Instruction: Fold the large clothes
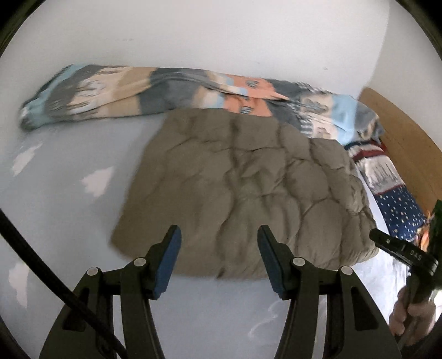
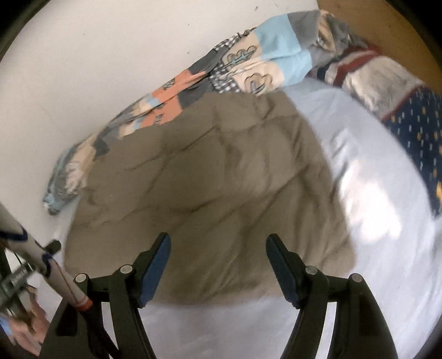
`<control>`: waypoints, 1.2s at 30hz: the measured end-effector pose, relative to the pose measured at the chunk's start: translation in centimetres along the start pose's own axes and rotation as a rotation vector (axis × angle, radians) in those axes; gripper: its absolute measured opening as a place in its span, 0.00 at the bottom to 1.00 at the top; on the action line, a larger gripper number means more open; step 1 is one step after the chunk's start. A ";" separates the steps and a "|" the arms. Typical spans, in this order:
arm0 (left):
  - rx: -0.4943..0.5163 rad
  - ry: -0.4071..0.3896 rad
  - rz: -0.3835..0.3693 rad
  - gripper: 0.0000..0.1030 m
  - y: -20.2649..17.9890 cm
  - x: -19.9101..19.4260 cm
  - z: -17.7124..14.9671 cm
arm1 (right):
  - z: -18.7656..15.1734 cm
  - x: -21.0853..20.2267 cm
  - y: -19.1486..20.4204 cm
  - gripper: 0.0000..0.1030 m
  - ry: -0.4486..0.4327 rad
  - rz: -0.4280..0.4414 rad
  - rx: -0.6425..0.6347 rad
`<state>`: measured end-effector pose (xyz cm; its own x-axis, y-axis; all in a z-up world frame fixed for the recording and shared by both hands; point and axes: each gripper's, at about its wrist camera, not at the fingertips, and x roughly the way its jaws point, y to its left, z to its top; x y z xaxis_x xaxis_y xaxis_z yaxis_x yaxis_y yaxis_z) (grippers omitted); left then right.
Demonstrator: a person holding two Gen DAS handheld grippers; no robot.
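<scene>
Hovering over the bed (image 1: 55,198) with both tools released and grasping nothing, the left tool (image 1: 219,234) showing bare blue pads and the right tool (image 2: 218,243) doing the same, jaws standing apart over padded cloth

Looking down at the quilted jacket (image 1: 243,182), taupe and puffy, lying folded into a squarish bundle on the pale sheet, its far edge touching the patchwork blanket (image 1: 138,91) bunched along the white wall (image 1: 221,33)

Showing up again in the right wrist view, that quilted jacket (image 2: 210,179) filling the middle of the picture, blurred, with a navy star-print pillow (image 2: 414,121) lying well apart toward the headboard (image 2: 386,24)

Judging the fold as nearly done or already done, no sleeve or hem sticking out as far as visible

Calling next, most likely, for either one more halving or a neatening press: bringing both tools down onto one edge, pinching through thick springy padding, expecting puffing back open if let go too soon

Catching the other tool's black arm and a hand (image 1: 411,312) at the right edge of the left wrist view

Seeing no containers anywhere, no basket, box or drawer, so nothing to report inside any
</scene>
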<state>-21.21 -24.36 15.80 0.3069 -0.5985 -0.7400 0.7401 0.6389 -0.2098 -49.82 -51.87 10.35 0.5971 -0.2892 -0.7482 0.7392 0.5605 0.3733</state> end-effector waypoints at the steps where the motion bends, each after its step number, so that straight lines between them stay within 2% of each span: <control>1: -0.027 -0.006 0.010 0.55 0.8 -0.3 -0.6 | -0.8 -0.3 1.0 0.73 0.001 0.006 0.000; 4: -0.084 -0.028 0.036 0.55 2.2 0.1 -0.8 | -2.8 -0.8 3.6 0.73 -0.012 0.009 -0.015; 8: -0.072 -0.025 0.049 0.55 2.5 2.7 -0.7 | -3.8 0.1 5.5 0.73 -0.033 -0.021 -0.092; 10: -0.066 0.005 0.055 0.55 2.5 4.6 -0.7 | -3.8 1.0 5.6 0.73 -0.030 -0.025 -0.103; 13: -0.055 0.067 0.098 0.55 2.6 7.1 -1.0 | -3.7 3.0 6.1 0.73 -0.006 -0.047 -0.117; 17: -0.046 0.120 0.104 0.55 2.8 8.4 -1.1 | -4.0 6.0 7.0 0.78 0.050 -0.117 -0.169; 23: -0.034 0.159 0.105 0.55 2.9 9.5 -1.3 | -4.1 9.0 6.6 0.82 0.120 -0.134 -0.165; 27: -0.019 0.136 0.131 0.55 2.3 8.6 -1.0 | -3.8 9.2 6.1 0.82 0.143 -0.111 -0.154; 29: -0.021 0.106 0.121 0.55 1.9 7.4 -0.7 | -3.5 8.7 5.9 0.82 0.152 -0.097 -0.134; 33: -0.036 0.021 0.065 0.55 1.5 5.1 -0.1 | -1.7 5.1 4.6 0.83 0.069 0.012 -0.030; 36: -0.020 0.018 0.082 0.55 1.4 5.1 -0.1 | -0.3 3.2 2.8 0.83 0.004 -0.083 -0.012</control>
<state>-18.71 -26.46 11.70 0.3551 -0.5352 -0.7665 0.7007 0.6951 -0.1608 -45.98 -50.99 8.82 0.5330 -0.3317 -0.7784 0.7821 0.5441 0.3037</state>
